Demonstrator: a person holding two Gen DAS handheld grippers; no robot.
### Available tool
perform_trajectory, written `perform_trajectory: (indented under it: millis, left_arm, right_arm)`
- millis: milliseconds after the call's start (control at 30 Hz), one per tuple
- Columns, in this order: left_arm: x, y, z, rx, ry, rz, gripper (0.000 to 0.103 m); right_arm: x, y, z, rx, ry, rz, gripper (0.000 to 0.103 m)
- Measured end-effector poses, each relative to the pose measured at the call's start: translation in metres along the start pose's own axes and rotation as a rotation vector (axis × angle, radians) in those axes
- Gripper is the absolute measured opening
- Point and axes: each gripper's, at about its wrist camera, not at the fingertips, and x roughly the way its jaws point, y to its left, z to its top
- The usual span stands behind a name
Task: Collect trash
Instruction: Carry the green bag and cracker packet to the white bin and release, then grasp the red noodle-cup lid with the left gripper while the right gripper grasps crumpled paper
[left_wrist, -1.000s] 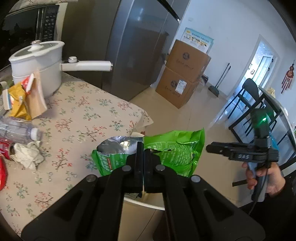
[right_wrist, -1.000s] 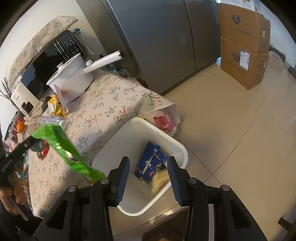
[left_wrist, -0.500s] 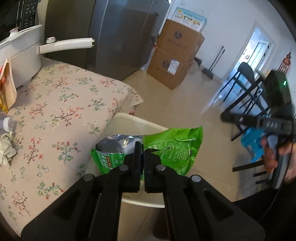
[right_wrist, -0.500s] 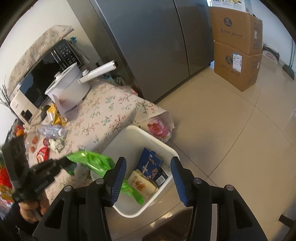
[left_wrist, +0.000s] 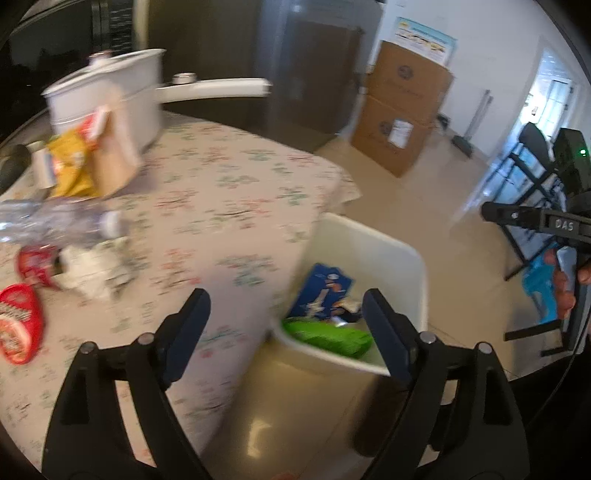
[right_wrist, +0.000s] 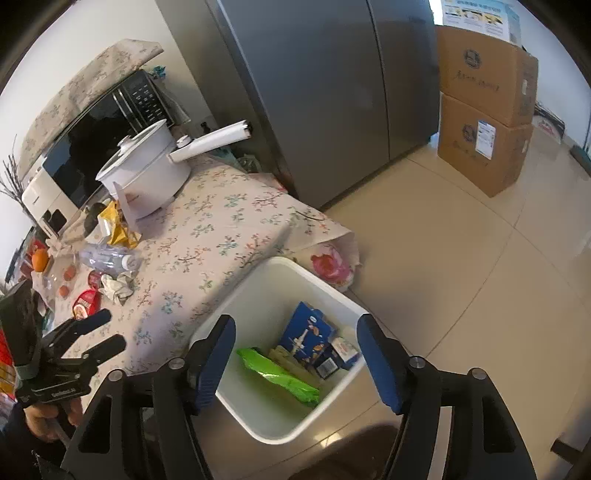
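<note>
The white bin (right_wrist: 266, 280) (left_wrist: 384, 247) stands on the floor at the table's corner. In it lie a green snack bag (right_wrist: 277, 374) (left_wrist: 327, 336), a blue carton (right_wrist: 306, 338) (left_wrist: 321, 291) and other packets. My left gripper (left_wrist: 284, 321) is open and empty, near the table edge beside the bin; it shows in the right wrist view (right_wrist: 107, 332). My right gripper (right_wrist: 295, 358) is open and empty above the bin. On the table remain a crumpled tissue (right_wrist: 116, 286) (left_wrist: 92, 269), a clear bottle (right_wrist: 107, 258), red wrappers (right_wrist: 85, 302) (left_wrist: 16, 328) and a yellow bag (right_wrist: 118, 225) (left_wrist: 70, 166).
A white pot (right_wrist: 144, 173) with a long handle stands at the table's far side by a microwave (right_wrist: 96, 136). A grey fridge (right_wrist: 314, 92) and stacked cardboard boxes (right_wrist: 484, 110) stand behind. Black chairs (left_wrist: 532, 177) are to the right. Tiled floor (right_wrist: 461, 277) surrounds the bin.
My left gripper opened and let go of the green bag, which now lies in the bin. The left gripper has swung back toward the table. The right gripper has opened wider.
</note>
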Motion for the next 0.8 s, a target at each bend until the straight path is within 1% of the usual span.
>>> perform_trajectory:
  millis: [100,233,367,467,533,667,800]
  left_arm:
    - [-0.011,0.032,-0.008,-0.039,0.011,0.081,0.089]
    - [-0.030,0.084,-0.020,-0.119,0.017,0.174,0.090]
    - [-0.048,0.131,-0.034,-0.178,0.018,0.258,0.090]
    - [-0.062,0.170,-0.046,-0.238,0.022,0.309,0.091]
    - [-0.069,0.190,-0.054,-0.282,0.031,0.324,0.091]
    - [-0.083,0.240,-0.072,-0.390,0.055,0.328,0.091]
    - [-0.092,0.284,-0.086,-0.476,0.067,0.310,0.091]
  right_arm:
    - [0.008,0.018,0.004,-0.032,-0.001,-0.005,0.077]
    - [0.022,0.047,0.010,-0.064,0.013,0.000,0.079]
    - [0.033,0.087,0.019,-0.111,0.009,0.028,0.084]
    - [0.041,0.119,0.023,-0.154,0.012,0.046,0.084]
    - [0.050,0.143,0.025,-0.186,0.021,0.062,0.084]
    - [0.070,0.186,0.027,-0.236,0.049,0.089,0.084]
    - [0.090,0.224,0.028,-0.273,0.076,0.118,0.085]
